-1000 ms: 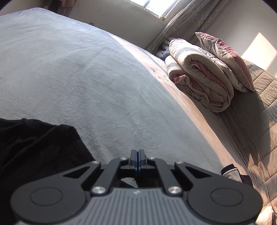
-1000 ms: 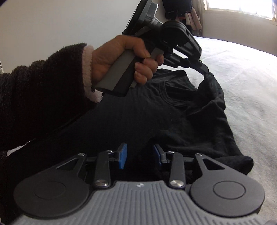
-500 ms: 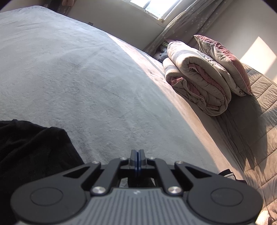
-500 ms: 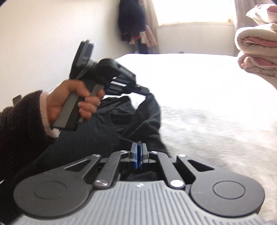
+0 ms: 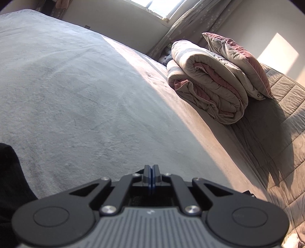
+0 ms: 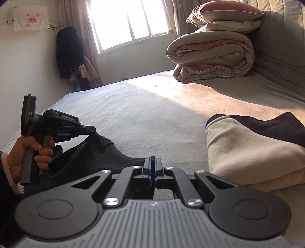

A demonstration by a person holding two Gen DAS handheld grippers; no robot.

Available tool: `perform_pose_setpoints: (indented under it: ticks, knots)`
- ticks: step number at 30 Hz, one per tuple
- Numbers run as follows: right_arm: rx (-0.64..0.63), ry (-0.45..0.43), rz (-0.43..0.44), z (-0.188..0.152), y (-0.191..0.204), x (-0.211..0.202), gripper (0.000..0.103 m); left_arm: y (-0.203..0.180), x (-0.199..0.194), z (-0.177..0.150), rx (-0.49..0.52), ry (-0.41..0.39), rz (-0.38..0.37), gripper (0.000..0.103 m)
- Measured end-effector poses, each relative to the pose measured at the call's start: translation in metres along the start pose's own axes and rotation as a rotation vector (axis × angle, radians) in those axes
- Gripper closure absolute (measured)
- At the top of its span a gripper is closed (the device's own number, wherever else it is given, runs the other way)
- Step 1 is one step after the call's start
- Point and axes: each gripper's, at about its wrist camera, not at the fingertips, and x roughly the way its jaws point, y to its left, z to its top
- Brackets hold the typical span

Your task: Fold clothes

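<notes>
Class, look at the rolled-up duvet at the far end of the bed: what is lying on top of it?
A pillow, grey with a pink face, rests on the rolled duvet, which lies on the bed. The part of the duvet beneath the pillow is covered.

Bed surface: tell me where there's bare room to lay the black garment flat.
Bare: the wide grey bedspread between the black garment and the rolled duvet. Crowded: the near right, where a cream and navy garment lies, and the corner by the pillow.
</notes>
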Motion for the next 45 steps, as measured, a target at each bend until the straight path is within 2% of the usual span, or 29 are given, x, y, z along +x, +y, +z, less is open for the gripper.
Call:
perform_pose_setpoints:
  ticks: [10,13,18,21,25,28,32,35,40,45]
  knots:
    - [0.12,0.028,-0.049,-0.023,-0.024,0.031,0.101,0.002,0.027,-0.017,0.104,-0.061,0.121,0.102]
    - [0.125,0.041,-0.067,-0.029,-0.026,0.041,0.1,0.001,0.028,-0.025,0.143,-0.088,0.134,0.102]
    - [0.146,0.018,-0.029,-0.03,-0.028,0.043,0.1,-0.015,0.014,-0.027,0.228,-0.103,0.135,0.101]
    - [0.183,0.009,0.011,-0.028,-0.034,0.042,0.1,-0.037,-0.007,-0.036,0.342,-0.109,0.089,0.091]
    - [0.217,0.003,0.051,-0.026,-0.039,0.041,0.1,-0.064,-0.037,-0.053,0.49,-0.096,-0.004,0.084]
    - [0.256,0.0,0.083,-0.024,-0.046,0.041,0.1,-0.079,-0.056,-0.074,0.61,-0.06,-0.099,0.08]
    - [0.287,0.0,0.113,-0.023,-0.049,0.041,0.1,-0.093,-0.077,-0.103,0.776,0.002,-0.229,0.069]
    - [0.292,0.004,0.122,-0.022,-0.05,0.041,0.1,-0.101,-0.085,-0.129,0.908,0.056,-0.302,0.069]
    - [0.3,0.008,0.134,-0.021,-0.051,0.042,0.1,-0.104,-0.083,-0.151,0.967,0.135,-0.378,0.069]
    - [0.303,0.01,0.139,-0.022,-0.052,0.044,0.1,-0.111,-0.073,-0.162,0.991,0.16,-0.368,0.069]
